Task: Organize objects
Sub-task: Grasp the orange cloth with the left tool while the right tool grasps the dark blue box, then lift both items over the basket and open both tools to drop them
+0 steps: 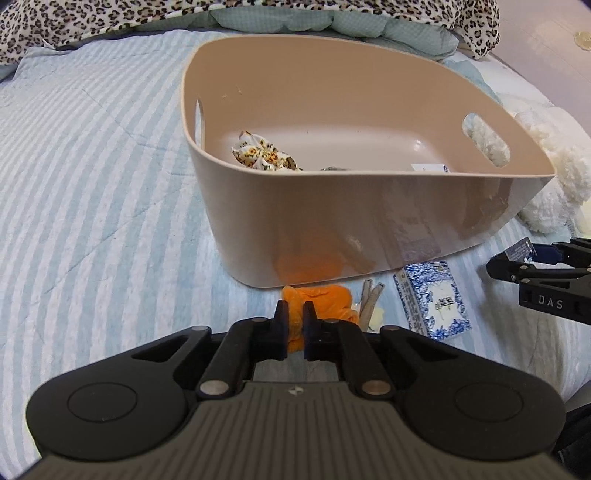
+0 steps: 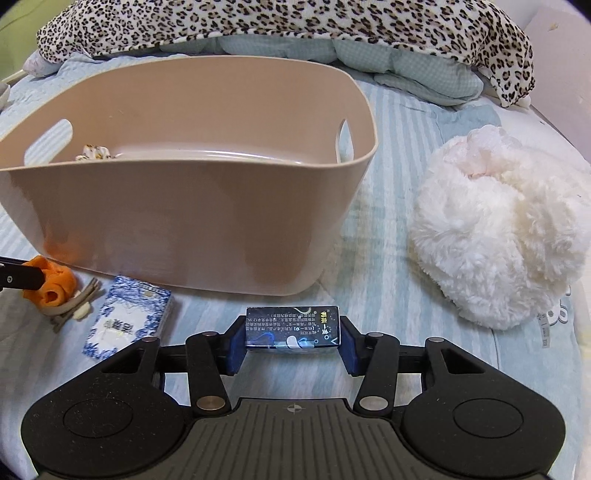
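A beige plastic bin (image 1: pixel 369 221) (image 2: pixel 184 221) stands on the striped bed, holding a floral cloth (image 1: pixel 264 153) and a few small items. My left gripper (image 1: pixel 294 314) is shut on an orange cloth (image 1: pixel 325 299) (image 2: pixel 55 282) lying in front of the bin. My right gripper (image 2: pixel 292 328) is shut on a dark blue box (image 2: pixel 291 326), held just above the bed right of the bin's front; it shows at the right edge of the left wrist view (image 1: pixel 524 258). A blue-and-white patterned pack (image 1: pixel 432 299) (image 2: pixel 125 321) and hair clips (image 1: pixel 369 299) (image 2: pixel 74 302) lie beside the orange cloth.
A white fluffy plush (image 2: pixel 498 229) (image 1: pixel 554 184) lies right of the bin. A leopard-print blanket (image 2: pixel 295 26) (image 1: pixel 74 22) and a light quilted cover (image 2: pixel 406 70) are bunched along the far side. The striped bedsheet (image 1: pixel 92 166) stretches out left of the bin.
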